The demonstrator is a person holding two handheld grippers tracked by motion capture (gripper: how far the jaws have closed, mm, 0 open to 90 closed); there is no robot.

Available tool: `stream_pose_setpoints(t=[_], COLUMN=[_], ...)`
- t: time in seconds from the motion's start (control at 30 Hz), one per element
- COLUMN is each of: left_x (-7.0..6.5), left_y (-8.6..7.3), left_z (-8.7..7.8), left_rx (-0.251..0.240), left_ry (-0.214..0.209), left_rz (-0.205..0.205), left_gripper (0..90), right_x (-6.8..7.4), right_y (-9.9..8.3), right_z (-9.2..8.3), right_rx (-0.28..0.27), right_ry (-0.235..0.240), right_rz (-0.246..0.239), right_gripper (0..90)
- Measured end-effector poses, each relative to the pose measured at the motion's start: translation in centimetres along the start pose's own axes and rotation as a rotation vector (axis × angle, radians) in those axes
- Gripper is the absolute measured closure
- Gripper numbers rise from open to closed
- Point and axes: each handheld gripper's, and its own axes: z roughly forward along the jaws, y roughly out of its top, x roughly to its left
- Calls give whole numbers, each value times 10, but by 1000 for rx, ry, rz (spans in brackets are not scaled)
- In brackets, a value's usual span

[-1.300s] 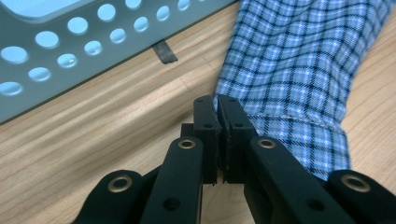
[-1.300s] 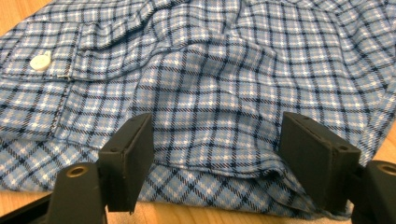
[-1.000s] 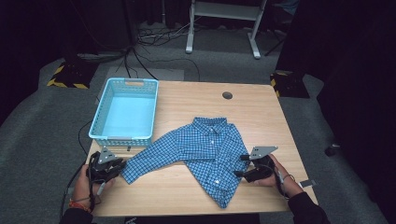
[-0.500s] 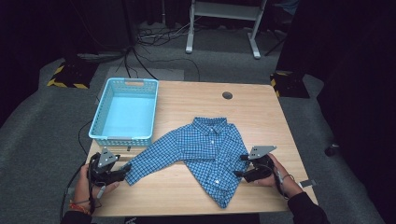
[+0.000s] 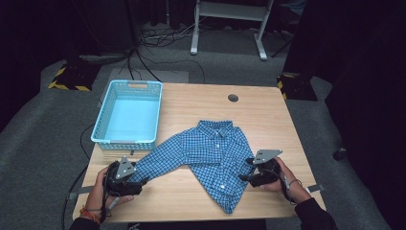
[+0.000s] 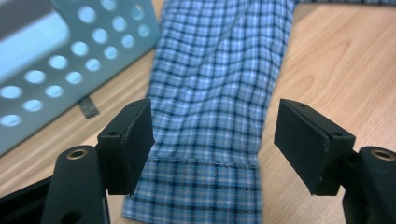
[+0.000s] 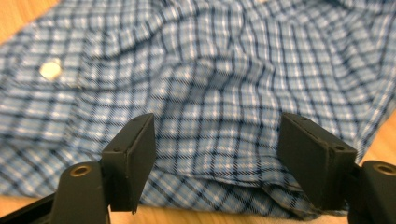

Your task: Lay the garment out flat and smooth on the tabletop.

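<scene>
A blue checked shirt [image 5: 210, 153] lies flat on the wooden table [image 5: 201, 100], one sleeve [image 5: 158, 165] stretched toward the front left. My left gripper [image 5: 138, 181] sits at the sleeve's end. Its jaws have just been opening, and in the left gripper view [image 6: 215, 135] the cuff [image 6: 201, 186] lies between them with neither pad pressing on it. My right gripper [image 5: 243, 178] rests at the shirt's right edge. In the right gripper view [image 7: 217, 154] it stands open over the rumpled cloth [image 7: 210, 70], with the shirt's hem lying between the jaws.
A light blue perforated basket [image 5: 103, 129] stands empty at the table's left, close to the left gripper [image 6: 56, 70]. A small round hole [image 5: 233, 97] sits near the table's far edge. Bare wood lies beyond and in front of the shirt. Dark floor and cables surround the table.
The left gripper's jaws have opened off the sleeve cuff and the hand has shifted a little along the front edge. The right gripper has stayed in place.
</scene>
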Motion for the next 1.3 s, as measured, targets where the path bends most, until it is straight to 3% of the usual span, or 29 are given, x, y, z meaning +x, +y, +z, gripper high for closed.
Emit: stream_pose_setpoints(t=[0.2,0.3,0.47,0.67,0.83,1.0,1.3], left_x=[1,1,0,-2,0,2,3], left_y=[-2,-3,-5,-5,-6,-7,-6], left_z=[5,7,11,13,14,16,16], left_rx=[24,29,49,57,48,41,43], left_ry=[-15,-26,-26,-11,-27,-41,-48], left_rz=[-14,-15,-13,-4,-17,-31,-36], left_gripper=[301,301,301,296,295,294,294], right_x=[27,41,57,69,78,81,80], right_y=[25,37,45,48,51,50,50], right_z=[-5,-1,6,17,27,35,37], right_rx=[-35,-10,7,39,66,93,101], right_ry=[17,48,76,81,90,89,89], right_rz=[-45,-38,-67,-84,-125,-131,-140], right_gripper=[316,330,330,330,342,374,552])
